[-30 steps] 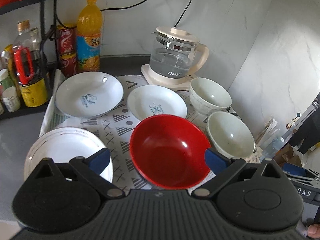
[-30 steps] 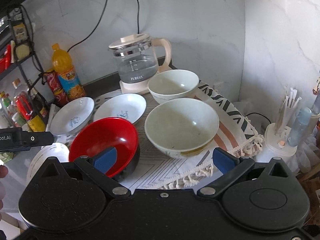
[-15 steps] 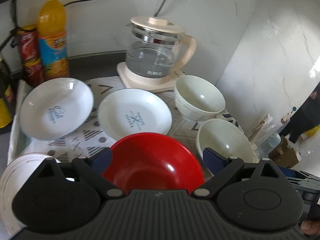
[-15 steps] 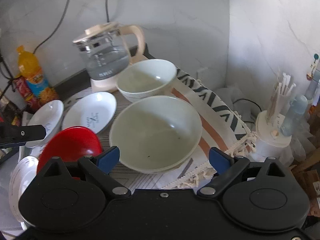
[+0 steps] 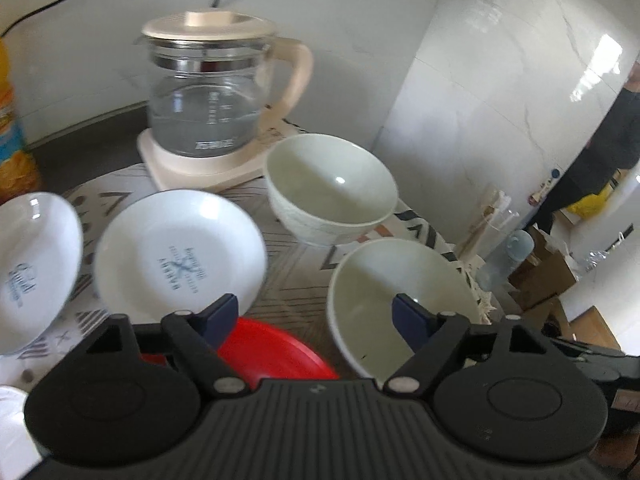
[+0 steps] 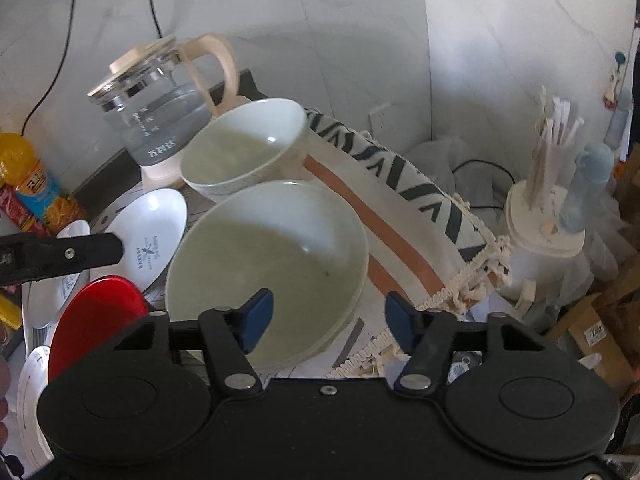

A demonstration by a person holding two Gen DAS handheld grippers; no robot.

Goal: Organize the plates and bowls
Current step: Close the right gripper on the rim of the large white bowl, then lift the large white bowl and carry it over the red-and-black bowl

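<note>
The left hand-held gripper [image 5: 316, 312] is covering most of the red bowl [image 5: 276, 354]. The frame edge is cutting off the left plate [image 5: 32, 268] and the juice bottle [image 5: 12, 128], both blurring.

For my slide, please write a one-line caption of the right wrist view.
Open right gripper poised over the near pale bowl, red bowl and glass kettle beyond.

dark counter [image 5: 100, 136], patterned cloth [image 6: 400, 184], kettle base [image 5: 192, 164]

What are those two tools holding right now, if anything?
Nothing. The left tool is open above the red bowl, and the right tool is open, straddling the near rim of the pale bowl without gripping it.
</note>
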